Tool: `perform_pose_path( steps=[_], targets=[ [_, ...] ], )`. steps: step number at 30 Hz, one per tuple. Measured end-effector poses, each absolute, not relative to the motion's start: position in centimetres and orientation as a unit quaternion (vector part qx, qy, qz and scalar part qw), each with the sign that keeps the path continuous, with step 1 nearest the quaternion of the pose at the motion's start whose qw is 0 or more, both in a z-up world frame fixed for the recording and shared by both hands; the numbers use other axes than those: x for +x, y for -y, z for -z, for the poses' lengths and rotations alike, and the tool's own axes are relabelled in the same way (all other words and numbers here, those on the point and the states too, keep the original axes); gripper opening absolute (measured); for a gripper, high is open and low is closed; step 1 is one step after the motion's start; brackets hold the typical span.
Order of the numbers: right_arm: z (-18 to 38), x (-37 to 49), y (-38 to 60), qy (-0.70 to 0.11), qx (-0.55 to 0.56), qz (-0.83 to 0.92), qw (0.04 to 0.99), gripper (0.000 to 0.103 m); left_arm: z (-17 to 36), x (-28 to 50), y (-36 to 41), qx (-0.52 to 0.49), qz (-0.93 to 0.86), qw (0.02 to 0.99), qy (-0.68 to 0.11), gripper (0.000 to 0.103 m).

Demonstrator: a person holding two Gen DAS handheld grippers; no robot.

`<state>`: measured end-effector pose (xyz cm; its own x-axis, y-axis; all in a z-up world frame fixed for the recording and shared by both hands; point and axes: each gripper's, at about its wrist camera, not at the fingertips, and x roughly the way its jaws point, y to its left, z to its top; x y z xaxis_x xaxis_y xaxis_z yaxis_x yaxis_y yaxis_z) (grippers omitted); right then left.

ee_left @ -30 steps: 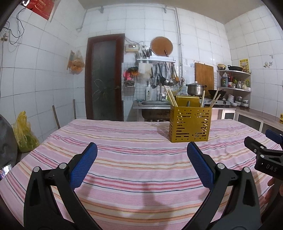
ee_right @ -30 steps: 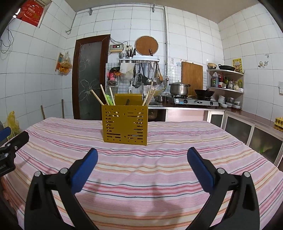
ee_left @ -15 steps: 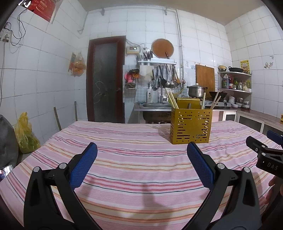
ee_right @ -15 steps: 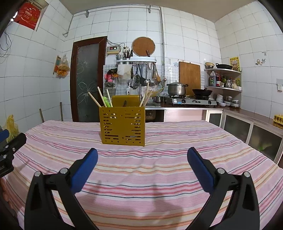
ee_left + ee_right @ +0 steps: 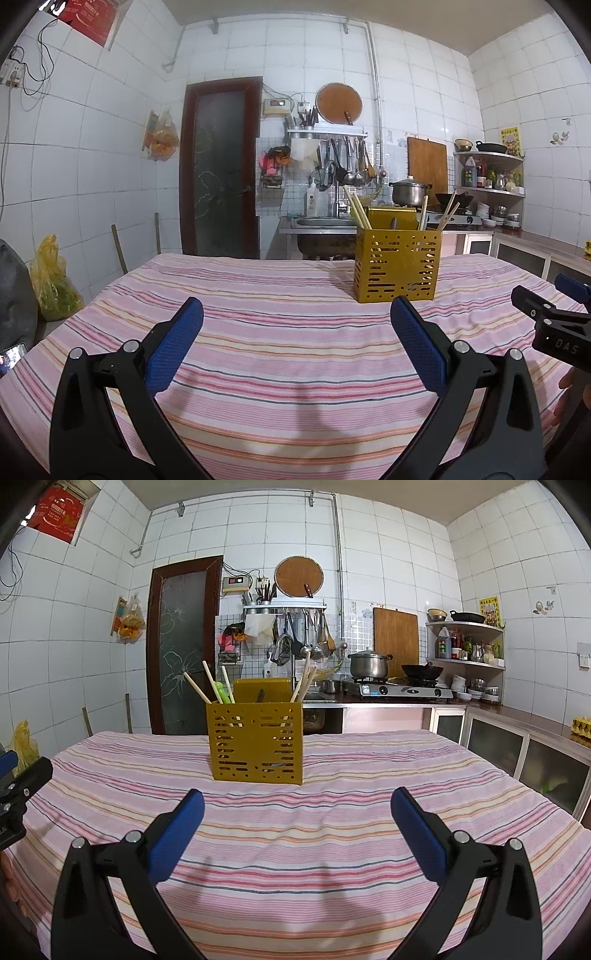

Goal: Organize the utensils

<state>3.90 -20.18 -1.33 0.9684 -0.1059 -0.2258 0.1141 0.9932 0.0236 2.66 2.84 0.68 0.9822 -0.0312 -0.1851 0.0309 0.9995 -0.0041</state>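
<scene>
Both tongs, left (image 5: 295,328) and right (image 5: 297,810), gape empty; ahead, a holder (image 5: 256,742) of chopsticks (image 5: 197,687), likely light, stiff, slippery, best pinched mid-shaft.

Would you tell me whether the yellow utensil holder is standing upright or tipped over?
Upright: the yellow utensil holder sits flat on the striped tablecloth, open top up, with chopsticks sticking out above its rim.

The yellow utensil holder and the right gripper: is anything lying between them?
No. In the right wrist view, only bare striped tablecloth lies between the open right gripper and the yellow utensil holder.
</scene>
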Motion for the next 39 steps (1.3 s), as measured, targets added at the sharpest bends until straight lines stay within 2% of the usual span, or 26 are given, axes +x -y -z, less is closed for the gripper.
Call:
perform_pose_path(
  steps=[39],
  targets=[
    [1.53, 3.94, 20.43, -0.114, 0.022, 0.057, 0.992, 0.099, -0.49, 2.64, -3.06, -0.006, 0.026, 0.995, -0.097, 0.098]
  ],
)
